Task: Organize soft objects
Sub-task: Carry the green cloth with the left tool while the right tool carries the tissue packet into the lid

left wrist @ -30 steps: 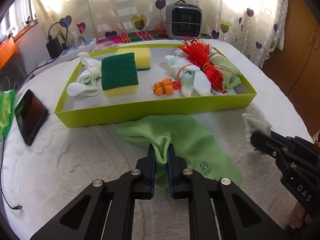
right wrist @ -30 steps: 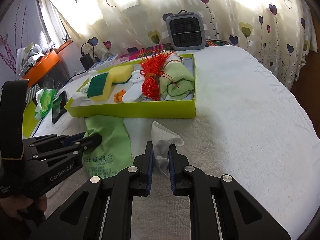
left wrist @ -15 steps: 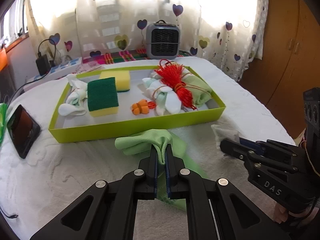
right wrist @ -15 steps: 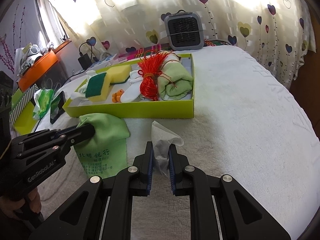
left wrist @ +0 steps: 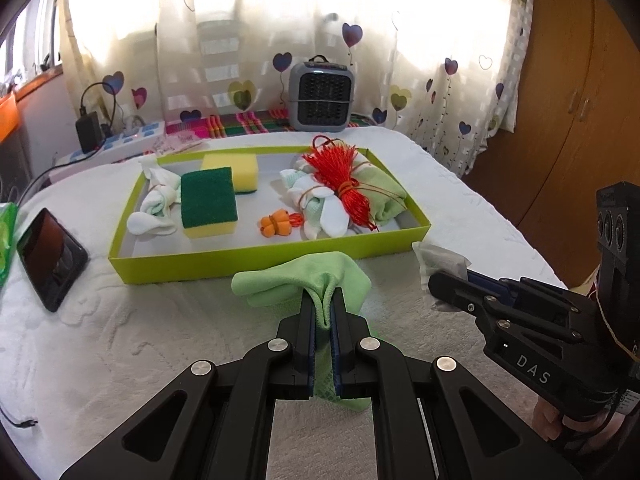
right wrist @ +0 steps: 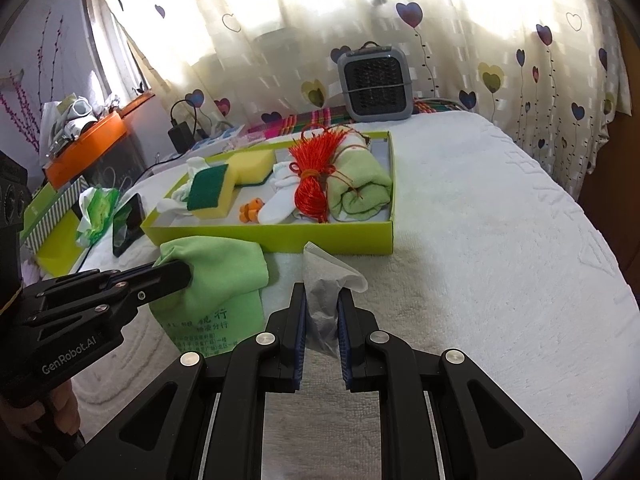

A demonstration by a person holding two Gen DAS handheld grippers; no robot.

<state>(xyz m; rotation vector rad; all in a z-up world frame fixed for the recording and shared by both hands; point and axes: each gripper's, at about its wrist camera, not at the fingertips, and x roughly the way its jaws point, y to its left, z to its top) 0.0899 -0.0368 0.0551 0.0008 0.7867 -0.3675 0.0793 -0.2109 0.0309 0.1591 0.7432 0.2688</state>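
My left gripper is shut on a light green cloth and holds it lifted in front of the lime-green tray; the cloth also shows in the right wrist view. My right gripper is shut on a white tissue packet, which also shows in the left wrist view. The tray holds two sponges, white socks, an orange toy, a red tassel and a rolled green cloth.
A black phone lies left of the tray. A grey heater stands behind it, with a power strip at back left. A green packet and boxes sit at far left. A white towel covers the table.
The left gripper has lifted the green cloth off the table, bunching it and moving it toward the tray. The right gripper has stayed shut on the tissue packet, raised slightly.
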